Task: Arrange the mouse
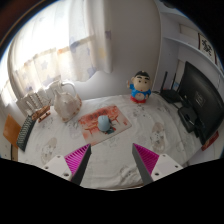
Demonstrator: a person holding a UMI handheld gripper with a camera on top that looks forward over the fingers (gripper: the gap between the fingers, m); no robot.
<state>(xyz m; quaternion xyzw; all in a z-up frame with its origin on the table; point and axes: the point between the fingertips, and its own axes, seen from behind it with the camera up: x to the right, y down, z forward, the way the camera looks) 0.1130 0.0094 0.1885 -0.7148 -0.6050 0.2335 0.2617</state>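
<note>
Magenta-padded gripper [112,158] fingers stand spread apart above the white patterned tablecloth [150,125]. Beyond them, a small blue-grey mouse [104,123] rests on an orange-edged mat [119,116].

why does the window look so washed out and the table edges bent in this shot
Gripper view: daylight through the curtains overexposes that area, washing out detail; the wide-angle lens bows the table and the monitor outward. The mouse on its mat is small but evenly lit. The claw is open, fingers apart, well short of the mouse.
</note>
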